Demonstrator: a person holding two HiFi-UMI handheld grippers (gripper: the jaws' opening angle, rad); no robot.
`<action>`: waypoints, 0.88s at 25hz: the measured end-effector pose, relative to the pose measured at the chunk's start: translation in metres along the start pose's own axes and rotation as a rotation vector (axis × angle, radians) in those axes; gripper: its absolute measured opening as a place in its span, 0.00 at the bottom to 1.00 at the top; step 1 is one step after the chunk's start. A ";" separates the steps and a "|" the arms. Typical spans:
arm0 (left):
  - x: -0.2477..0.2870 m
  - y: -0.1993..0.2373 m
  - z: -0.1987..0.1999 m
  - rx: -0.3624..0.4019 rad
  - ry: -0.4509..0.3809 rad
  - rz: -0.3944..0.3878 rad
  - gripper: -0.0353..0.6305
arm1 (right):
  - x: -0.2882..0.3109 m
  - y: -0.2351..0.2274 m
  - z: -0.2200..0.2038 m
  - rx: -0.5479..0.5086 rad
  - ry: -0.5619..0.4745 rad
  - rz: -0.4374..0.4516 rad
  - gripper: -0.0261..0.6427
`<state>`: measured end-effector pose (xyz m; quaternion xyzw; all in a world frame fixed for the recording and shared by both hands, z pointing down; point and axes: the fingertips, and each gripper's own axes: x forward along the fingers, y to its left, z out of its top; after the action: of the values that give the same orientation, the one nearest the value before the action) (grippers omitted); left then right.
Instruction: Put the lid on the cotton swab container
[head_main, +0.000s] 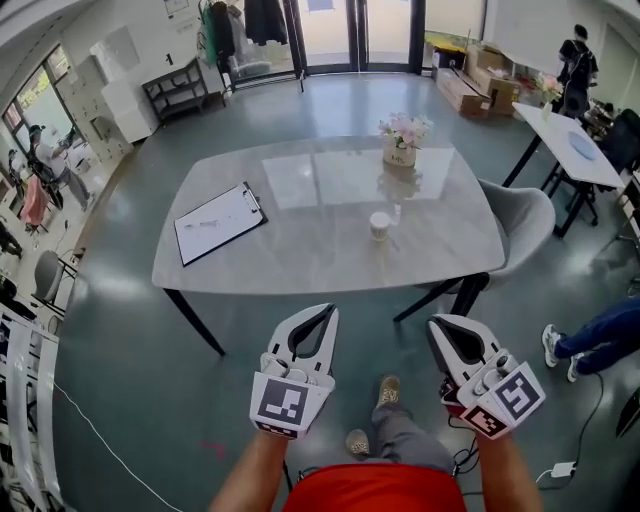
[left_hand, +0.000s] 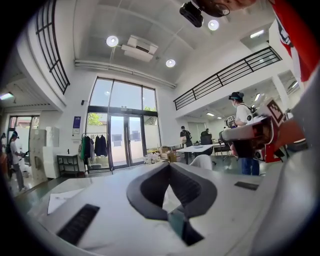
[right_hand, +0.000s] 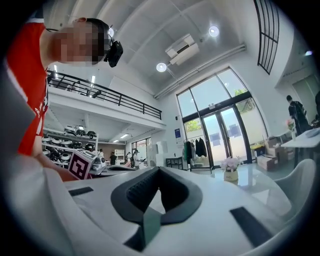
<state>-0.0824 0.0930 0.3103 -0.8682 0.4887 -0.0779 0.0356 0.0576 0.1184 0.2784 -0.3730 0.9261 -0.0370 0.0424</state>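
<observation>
Standing back from the table, I hold my left gripper and right gripper closed, both empty. The cotton swab container sits on it.

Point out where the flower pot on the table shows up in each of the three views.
Head view: flower pot at the far edge of the table, right of centre.
Left gripper view: small, just left of centre.
Right gripper view: right of centre, at mid-height.
Shared landmark: the glass doors stand behind it in every view.
</observation>
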 end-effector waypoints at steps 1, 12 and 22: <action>0.007 0.003 -0.003 0.007 -0.005 0.000 0.09 | 0.005 -0.006 -0.004 0.004 0.004 0.000 0.04; 0.083 0.050 -0.037 -0.021 0.075 0.023 0.10 | 0.074 -0.081 -0.024 0.021 0.031 0.002 0.04; 0.183 0.070 -0.077 0.038 0.178 0.022 0.16 | 0.127 -0.175 -0.048 0.061 0.077 0.025 0.04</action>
<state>-0.0615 -0.0985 0.3946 -0.8517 0.4977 -0.1637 0.0094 0.0817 -0.0931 0.3373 -0.3582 0.9301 -0.0791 0.0188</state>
